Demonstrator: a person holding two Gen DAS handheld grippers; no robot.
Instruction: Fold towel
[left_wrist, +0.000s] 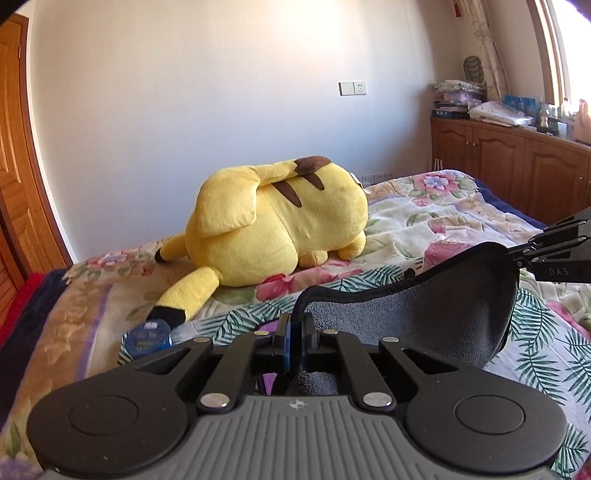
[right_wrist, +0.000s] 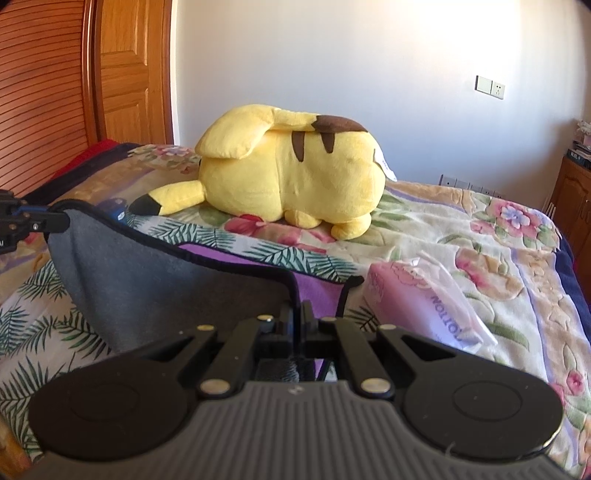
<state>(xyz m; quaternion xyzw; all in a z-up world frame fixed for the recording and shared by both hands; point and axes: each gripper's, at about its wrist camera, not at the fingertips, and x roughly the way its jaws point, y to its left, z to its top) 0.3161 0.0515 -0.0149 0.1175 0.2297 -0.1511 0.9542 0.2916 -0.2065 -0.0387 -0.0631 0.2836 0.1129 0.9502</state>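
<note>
left gripper (left_wrist: 294, 332) low centre of its view, jaws clamped on the black-trimmed edge of the grey towel (left_wrist: 424, 317). right gripper (right_wrist: 297, 325) likewise pinched on the same hem. towel hangs slack between the two, lifted above the floral bedspread (left_wrist: 424, 214). yellow plush toy (left_wrist: 273, 221) lies on its side mid-frame, well behind the towel. pink packet (right_wrist: 413, 306) on the bed, right of centre in the right view; contents not readable. blue round item (left_wrist: 147, 338) lower left, possibly a lid.
</note>
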